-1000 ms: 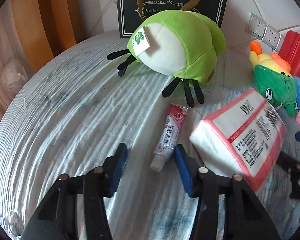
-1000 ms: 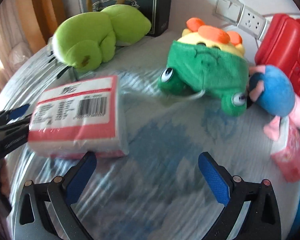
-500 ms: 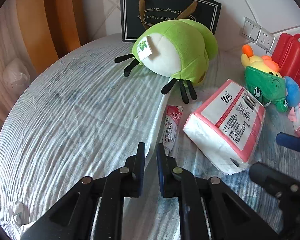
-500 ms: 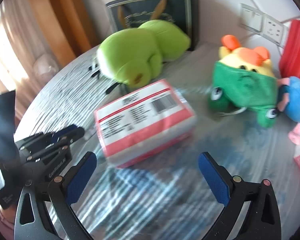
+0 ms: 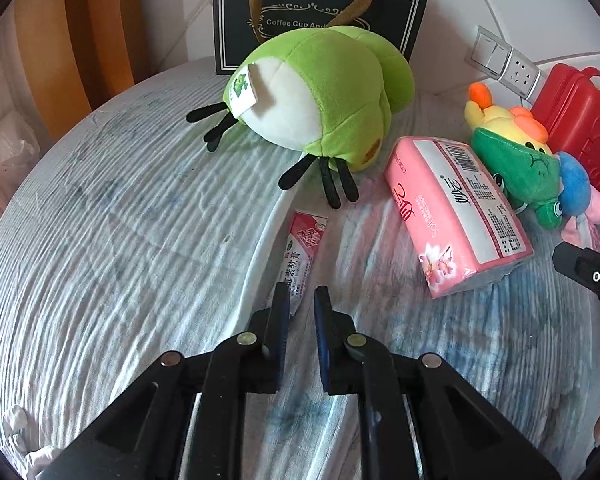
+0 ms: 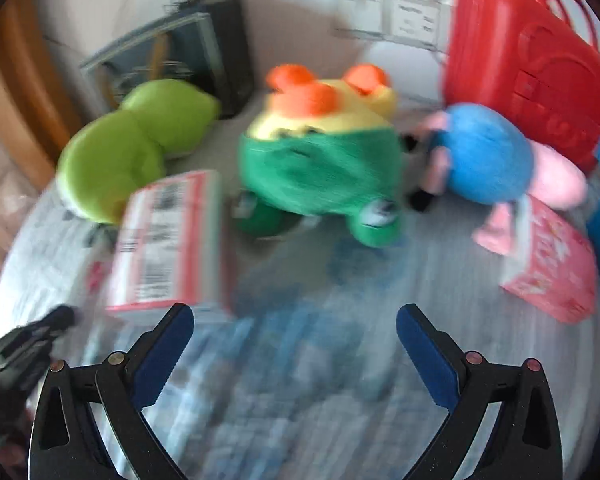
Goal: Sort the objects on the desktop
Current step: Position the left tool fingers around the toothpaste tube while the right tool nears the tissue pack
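Note:
A small red-and-white ointment tube (image 5: 300, 256) lies on the cloth-covered table (image 5: 120, 248). My left gripper (image 5: 301, 300) hovers at the tube's near end, jaws almost together with a narrow gap and nothing between them. A pink tissue pack (image 5: 456, 212) lies right of the tube; it also shows in the blurred right wrist view (image 6: 168, 244). My right gripper (image 6: 294, 328) is wide open and empty, just right of the pack. A big green plush (image 5: 324, 96), a green-and-yellow plush (image 6: 320, 152) and a blue-and-pink plush (image 6: 488, 152) lie behind.
A black paper bag (image 5: 320, 16) stands against the wall at the back. A red plastic case (image 6: 528, 68) stands at the back right, a small pink pack (image 6: 552, 268) in front of it. A wooden chair back (image 5: 96, 40) is at the left.
The tissue pack has turned and now lies further back, next to the plush toys. My right gripper has swung right and is moving fast. My left gripper shut from open and stays nearly closed.

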{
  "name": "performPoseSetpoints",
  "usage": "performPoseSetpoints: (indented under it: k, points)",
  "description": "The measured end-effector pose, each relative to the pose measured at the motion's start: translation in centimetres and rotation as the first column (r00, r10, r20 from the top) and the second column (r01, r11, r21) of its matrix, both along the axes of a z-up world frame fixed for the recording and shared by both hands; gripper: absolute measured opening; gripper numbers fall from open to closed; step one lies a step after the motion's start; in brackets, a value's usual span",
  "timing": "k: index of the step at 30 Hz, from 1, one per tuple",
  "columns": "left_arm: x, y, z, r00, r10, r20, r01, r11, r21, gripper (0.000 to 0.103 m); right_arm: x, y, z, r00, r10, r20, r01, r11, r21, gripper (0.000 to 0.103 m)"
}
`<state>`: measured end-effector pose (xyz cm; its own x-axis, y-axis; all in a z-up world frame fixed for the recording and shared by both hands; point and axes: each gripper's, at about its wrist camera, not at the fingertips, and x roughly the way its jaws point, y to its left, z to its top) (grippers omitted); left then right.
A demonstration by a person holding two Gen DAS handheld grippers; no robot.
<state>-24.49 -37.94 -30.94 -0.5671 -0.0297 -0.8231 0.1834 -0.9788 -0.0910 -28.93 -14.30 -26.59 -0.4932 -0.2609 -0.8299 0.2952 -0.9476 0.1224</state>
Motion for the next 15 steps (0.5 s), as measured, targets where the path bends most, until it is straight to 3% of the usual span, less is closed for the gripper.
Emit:
performPoseSetpoints:
  k: [1,2,4,9,11,15]
  points:
    - [-0.1,0.1,0.0,1.0,-0.011,0.004,0.011,1.0,-0.002,0.03,0.0,-1.1,0.0,0.999,0.039,-0.002,-0.039,0.999,0.003,0.103]
    - [-0.2,0.1,0.1,1.0,-0.016,0.002,0.016,1.0,-0.011,0.051,0.0,-2.2,-0.1,0.997,0.072,-0.006,-0.072,0.997,0.013,0.103]
    - [-0.4,-0.1,-0.3,1.0,-0.013,0.016,0.013,1.0,-0.021,0.069,0.2,-4.0,-0.7,0.995,0.101,-0.007,-0.101,0.995,0.025,0.103]
    - [-0.8,-0.1,-1.4,1.0,-0.019,0.024,0.02,0.999,-0.041,0.068,-0.2,-5.7,-3.0,0.995,0.101,0.017,-0.102,0.993,0.055,0.103]
    - [-0.8,0.4,-1.4,1.0,-0.024,0.016,0.025,0.997,-0.076,0.058,-0.6,-5.9,-3.4,0.994,0.106,0.017,-0.106,0.994,0.029,0.103]
    - [-1.4,0.7,-1.3,1.0,-0.022,0.009,0.023,0.997,-0.071,0.045,-1.7,-6.9,-4.1,0.992,0.129,-0.001,-0.129,0.991,0.027,0.103]
